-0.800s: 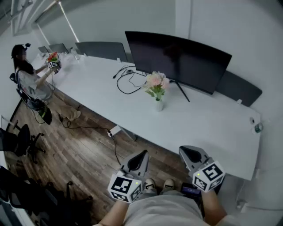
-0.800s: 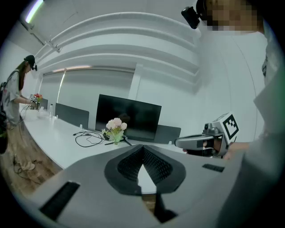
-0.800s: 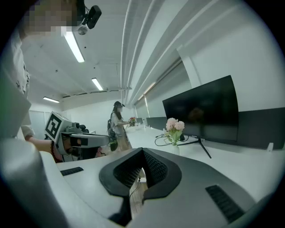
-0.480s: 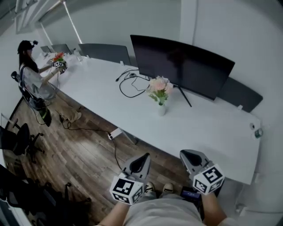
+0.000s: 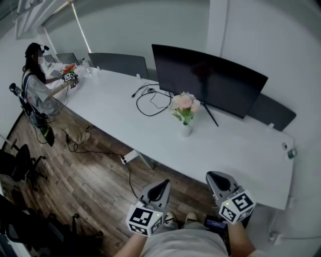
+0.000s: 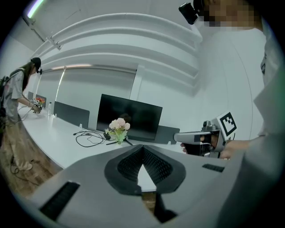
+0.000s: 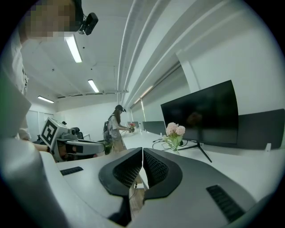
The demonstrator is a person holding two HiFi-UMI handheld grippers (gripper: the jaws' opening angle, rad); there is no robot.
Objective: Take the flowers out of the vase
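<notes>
step: pre-approach, nothing grasped | you held left gripper (image 5: 161, 185) and right gripper (image 5: 216, 177) clenched, jaws empty | flowers (image 5: 184, 103) stood in vase (image 5: 186, 130) on table (image 5: 241, 148), well ahead of both jaws | next, likely: reach forward, open jaws, grasp stems

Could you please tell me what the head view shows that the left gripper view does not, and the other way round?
Only the head view shows the person's shoes and the marker cube on the left gripper. Only the left gripper view shows the head-mounted camera and, close up, that gripper's jaws shut with nothing between them. Both show the flowers, the monitor, the white table and the right gripper.
</notes>
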